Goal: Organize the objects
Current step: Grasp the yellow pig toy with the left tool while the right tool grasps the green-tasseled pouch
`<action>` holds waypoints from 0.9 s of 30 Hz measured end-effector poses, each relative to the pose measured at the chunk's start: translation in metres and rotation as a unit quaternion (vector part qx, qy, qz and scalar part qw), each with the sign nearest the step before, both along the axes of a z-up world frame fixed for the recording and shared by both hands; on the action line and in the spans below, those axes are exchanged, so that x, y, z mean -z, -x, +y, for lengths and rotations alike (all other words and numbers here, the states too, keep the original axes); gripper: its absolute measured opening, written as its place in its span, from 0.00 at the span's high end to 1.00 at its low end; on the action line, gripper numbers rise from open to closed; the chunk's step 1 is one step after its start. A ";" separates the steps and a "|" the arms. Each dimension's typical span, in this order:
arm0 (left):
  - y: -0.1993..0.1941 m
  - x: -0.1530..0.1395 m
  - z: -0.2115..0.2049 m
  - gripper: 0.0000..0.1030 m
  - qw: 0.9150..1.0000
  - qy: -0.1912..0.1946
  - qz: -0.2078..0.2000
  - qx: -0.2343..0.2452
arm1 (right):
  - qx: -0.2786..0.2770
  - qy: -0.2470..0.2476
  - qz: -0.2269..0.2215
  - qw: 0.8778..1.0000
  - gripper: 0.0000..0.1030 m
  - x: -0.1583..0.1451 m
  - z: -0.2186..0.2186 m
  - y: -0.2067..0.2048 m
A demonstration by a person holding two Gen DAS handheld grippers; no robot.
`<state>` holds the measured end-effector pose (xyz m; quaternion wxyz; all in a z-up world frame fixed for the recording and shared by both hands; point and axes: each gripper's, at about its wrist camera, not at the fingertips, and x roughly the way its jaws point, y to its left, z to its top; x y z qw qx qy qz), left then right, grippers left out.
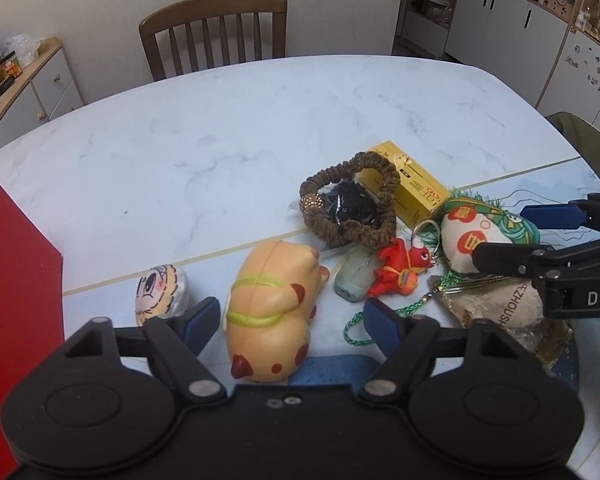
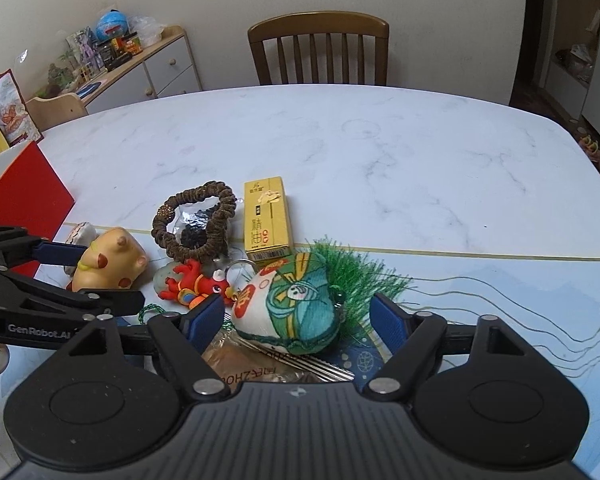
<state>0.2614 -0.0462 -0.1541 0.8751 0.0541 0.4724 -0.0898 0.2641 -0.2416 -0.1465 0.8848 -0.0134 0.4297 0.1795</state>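
Both wide open, empty: left gripper (image 1: 288,316) straddling the tan squishy pig (image 1: 274,312), right gripper (image 2: 298,316) around the embroidered pouch (image 2: 292,304). Risk: pouch's green fringe (image 2: 360,276), perhaps tangled with the red lobster keychain (image 2: 192,282), dragging neighbours along.

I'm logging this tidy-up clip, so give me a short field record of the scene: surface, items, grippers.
surface: marble table
left gripper: open, fingers either side of the pig toy
right gripper: open, around the embroidered pouch
pile: hair tie, yellow box, red toy
left edge: red box
behind table: chair
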 end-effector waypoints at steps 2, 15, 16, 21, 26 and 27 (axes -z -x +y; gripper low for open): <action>-0.001 0.001 0.000 0.32 1.000 -0.002 0.002 -0.003 | -0.003 0.002 -0.001 1.000 0.31 0.001 0.002 -0.001; -0.003 -0.002 0.005 0.57 1.000 0.007 0.006 -0.023 | -0.001 0.001 -0.008 1.000 0.53 -0.001 0.002 0.001; -0.003 -0.004 0.005 0.57 1.000 0.008 0.005 -0.025 | -0.001 -0.001 -0.008 1.000 0.58 -0.003 0.002 0.002; 0.002 -0.014 0.004 0.57 0.999 0.008 0.004 -0.031 | 0.002 -0.002 -0.012 1.000 0.66 -0.010 0.000 0.006; 0.013 -0.030 0.007 0.57 0.999 0.020 -0.001 -0.035 | 0.006 -0.014 -0.016 1.000 0.70 -0.018 -0.004 0.012; 0.015 -0.034 0.008 0.57 0.999 0.023 -0.002 -0.036 | 0.007 -0.017 -0.017 1.000 0.71 -0.020 -0.005 0.014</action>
